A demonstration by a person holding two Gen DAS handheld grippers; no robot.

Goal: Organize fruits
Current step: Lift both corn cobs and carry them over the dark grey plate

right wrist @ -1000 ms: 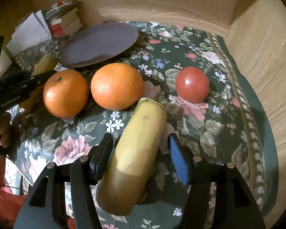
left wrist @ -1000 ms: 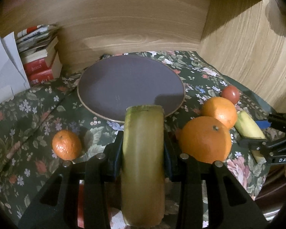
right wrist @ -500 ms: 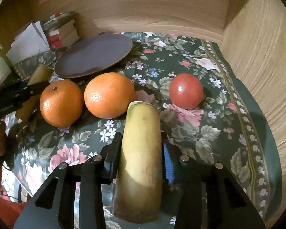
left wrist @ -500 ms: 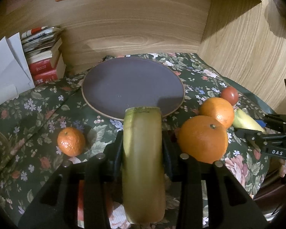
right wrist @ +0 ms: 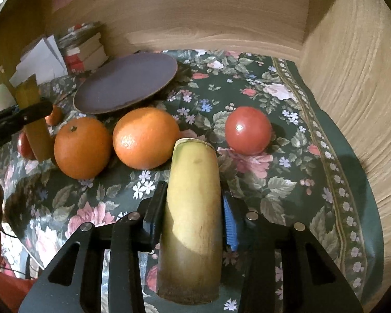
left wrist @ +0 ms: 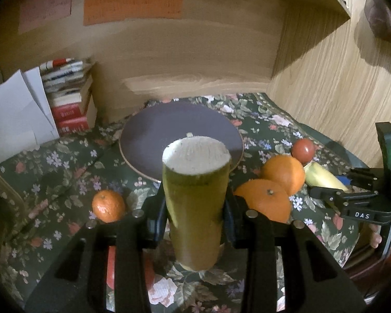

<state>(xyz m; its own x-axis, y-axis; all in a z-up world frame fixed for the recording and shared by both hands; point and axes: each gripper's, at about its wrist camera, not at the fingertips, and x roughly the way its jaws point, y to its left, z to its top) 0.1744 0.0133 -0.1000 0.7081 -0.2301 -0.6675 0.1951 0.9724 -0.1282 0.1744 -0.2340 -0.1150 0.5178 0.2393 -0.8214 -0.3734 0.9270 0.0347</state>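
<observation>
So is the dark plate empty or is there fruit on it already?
Empty. The plate shows only bare dark surface in both views; the oranges and tomato sit on the cloth beside it.

plate point(left wrist: 169, 125) bare, oranges point(right wrist: 146, 138) crowd right

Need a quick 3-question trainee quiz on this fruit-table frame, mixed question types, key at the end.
1. True or false: the dark plate already has fruit on it.
2. Multiple choice: what does the left gripper grip? A) an orange B) a banana piece C) the tomato
3. Short answer: which round fruit lies nearest the right-hand wooden wall in the right wrist view?

Key
1. False. The plate is bare.
2. B. The left banana piece is clamped between the pads; the right gripper is shut on the right banana piece.
3. The tomato, right of the two large oranges.
</observation>
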